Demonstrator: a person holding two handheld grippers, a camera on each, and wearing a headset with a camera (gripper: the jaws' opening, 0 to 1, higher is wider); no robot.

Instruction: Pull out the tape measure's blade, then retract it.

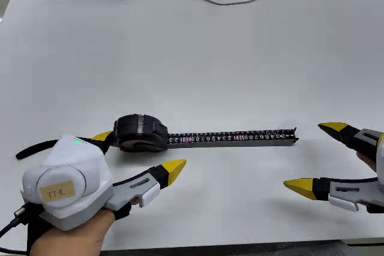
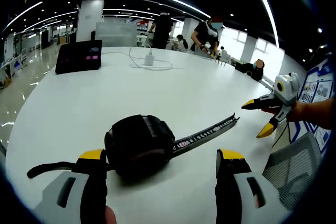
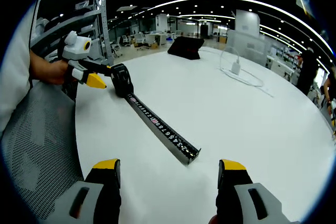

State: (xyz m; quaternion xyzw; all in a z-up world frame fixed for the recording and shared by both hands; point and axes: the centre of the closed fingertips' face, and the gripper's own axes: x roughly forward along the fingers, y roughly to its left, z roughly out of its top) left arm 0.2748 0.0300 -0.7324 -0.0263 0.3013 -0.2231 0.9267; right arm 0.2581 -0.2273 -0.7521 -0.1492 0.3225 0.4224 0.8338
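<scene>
- The blade was out, so by my read the retract was the step you had in hand.
- To do it well, you needed the left gripper [image 1: 139, 151] to close squarely across the black, rounded plastic tape measure case [image 1: 140, 133] before anything was released. Otherwise the case would likely skid on the smooth, flat white tabletop [image 1: 210, 58].
- You wanted the dark, numbered steel blade [image 1: 234, 138] to run back in a straight line, flat on the surface. A kink or a whipping tip looked like the main risk.
- Guiding the small end hook [image 1: 295, 135] home with the right gripper [image 1: 315, 156] would have been the gentler way than letting it snap in.
- Your left jaws stood spread wide, grasping nothing. The case lay on the table between them, close against the far jaw and apart from the near one.
- In the left gripper view the case sat low and left of centre, and the blade ran away to the right.
- Your right jaws were also parted and empty. The end hook lay just ahead of them, nearer the far jaw and touching neither.
</scene>
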